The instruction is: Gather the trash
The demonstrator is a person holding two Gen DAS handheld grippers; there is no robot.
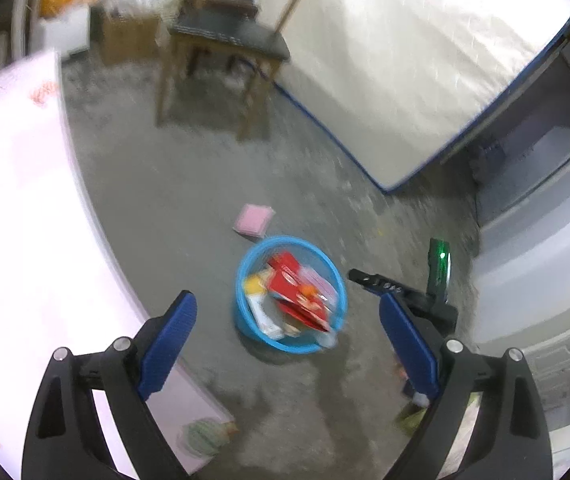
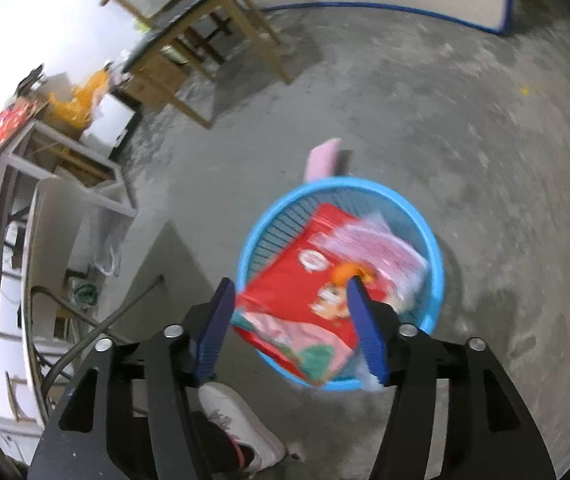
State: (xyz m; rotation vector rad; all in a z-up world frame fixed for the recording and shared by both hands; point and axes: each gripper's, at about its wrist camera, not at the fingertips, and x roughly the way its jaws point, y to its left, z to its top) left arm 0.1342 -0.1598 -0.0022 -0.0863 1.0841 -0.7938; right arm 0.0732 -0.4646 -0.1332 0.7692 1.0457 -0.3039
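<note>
- Our right gripper (image 2: 291, 330) hangs over the blue basket (image 2: 437, 248), fingers apart, the red packet (image 2: 305, 276) lying inside.
- Left gripper (image 1: 285, 344): fingers wide, empty.
- The pink pad (image 1: 254, 220) looks next; approach low.

Background clutter, concrete floor (image 1: 189, 208).
Wooden chair (image 1: 229, 36) with dark seat beside white mattress (image 1: 405, 60), blue-edged. Pink-clothed table (image 1: 17, 208) at left. Orange bag (image 2: 81, 104) near white box (image 2: 113, 120). White shoe (image 2: 237, 420) at bottom edge of right wrist view.
</note>
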